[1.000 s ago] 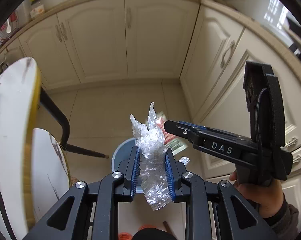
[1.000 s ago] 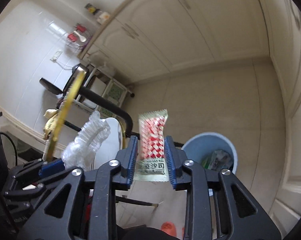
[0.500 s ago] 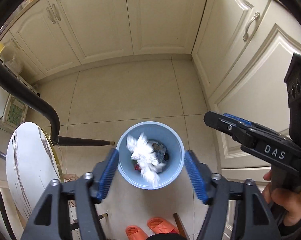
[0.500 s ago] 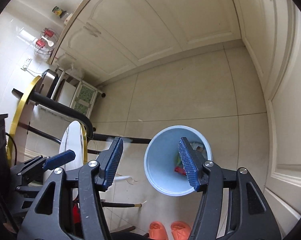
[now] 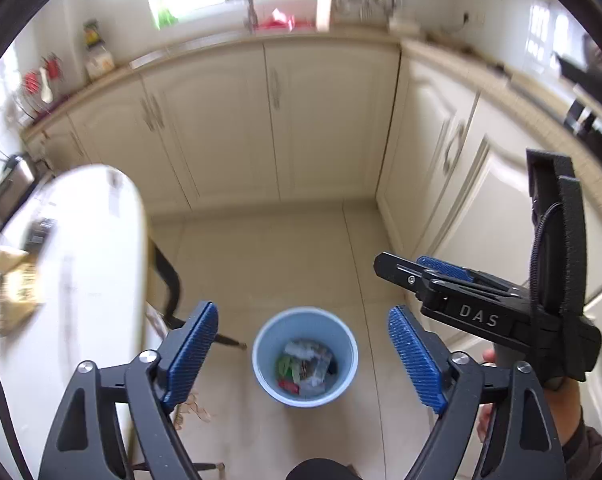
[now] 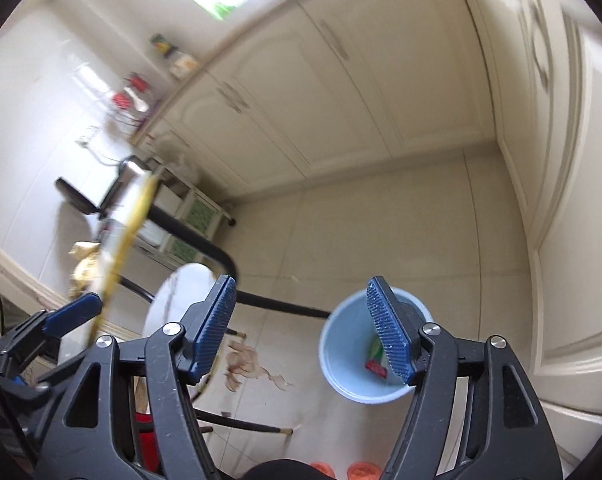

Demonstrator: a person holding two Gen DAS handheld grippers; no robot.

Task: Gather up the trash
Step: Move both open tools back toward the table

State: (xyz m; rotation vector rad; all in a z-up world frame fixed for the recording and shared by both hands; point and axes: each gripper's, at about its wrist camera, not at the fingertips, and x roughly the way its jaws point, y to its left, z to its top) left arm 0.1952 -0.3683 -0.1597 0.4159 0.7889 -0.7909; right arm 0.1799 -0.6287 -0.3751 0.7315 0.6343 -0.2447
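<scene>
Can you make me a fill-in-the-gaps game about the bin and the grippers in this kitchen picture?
1. The trash lies inside a light ____ bin on the floor.
2. Between the left gripper pads there is ____ held.
3. The cabinet doors are all ____.

Missing words: blue; nothing; closed

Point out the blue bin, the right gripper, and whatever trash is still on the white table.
blue bin (image 5: 261, 350): left wrist view, inner wall.
right gripper (image 6: 303, 330): right wrist view, between its opening, empty fingers.
crumpled yellowish wrapper (image 5: 15, 294): left wrist view, its middle, on the white table (image 5: 97, 280), bare top.
</scene>
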